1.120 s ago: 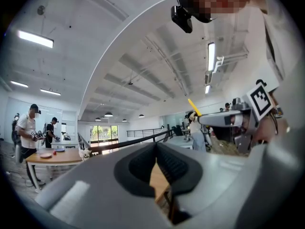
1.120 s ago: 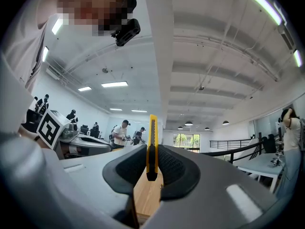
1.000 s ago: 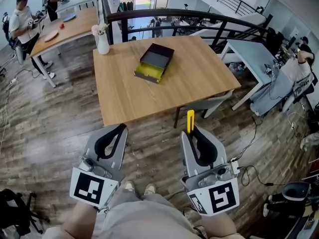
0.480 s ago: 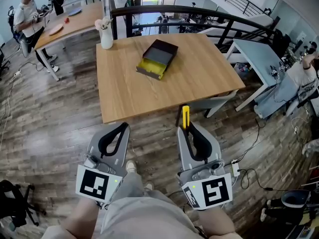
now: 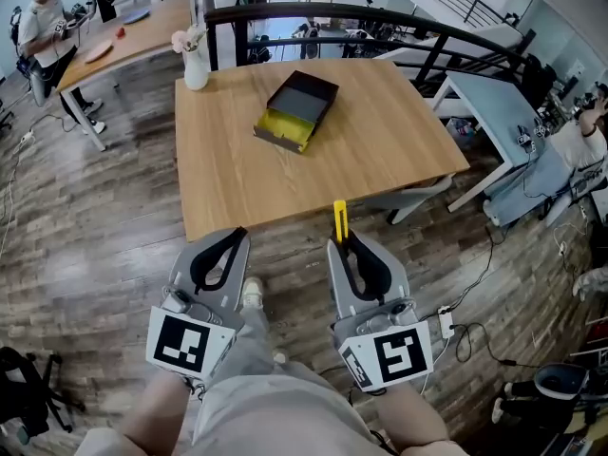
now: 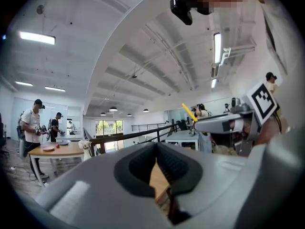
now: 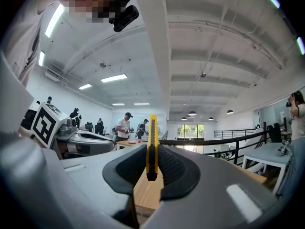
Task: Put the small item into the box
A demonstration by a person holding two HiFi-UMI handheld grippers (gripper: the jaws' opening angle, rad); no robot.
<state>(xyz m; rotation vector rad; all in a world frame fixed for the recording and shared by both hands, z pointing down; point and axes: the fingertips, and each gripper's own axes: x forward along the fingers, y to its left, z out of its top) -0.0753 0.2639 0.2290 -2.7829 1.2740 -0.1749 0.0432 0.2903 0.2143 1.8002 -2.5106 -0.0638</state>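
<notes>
The right gripper (image 5: 342, 243) clamps a slim yellow utility knife (image 5: 339, 218) upright; the left gripper (image 5: 236, 237) has its jaws together on nothing. The open dark box with yellow lining (image 5: 296, 110) sits well ahead on the wooden table (image 5: 380, 150), so closing in first, then lowering the knife inside, seems best.

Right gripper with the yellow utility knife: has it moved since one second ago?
Yes. The right gripper, shut on the yellow utility knife, shifted left, toward the wooden table's near edge.

Bare tabletop (image 5: 285, 190) fronts box (image 5: 283, 132); vase (image 5: 196, 70) seemingly aside.
</notes>
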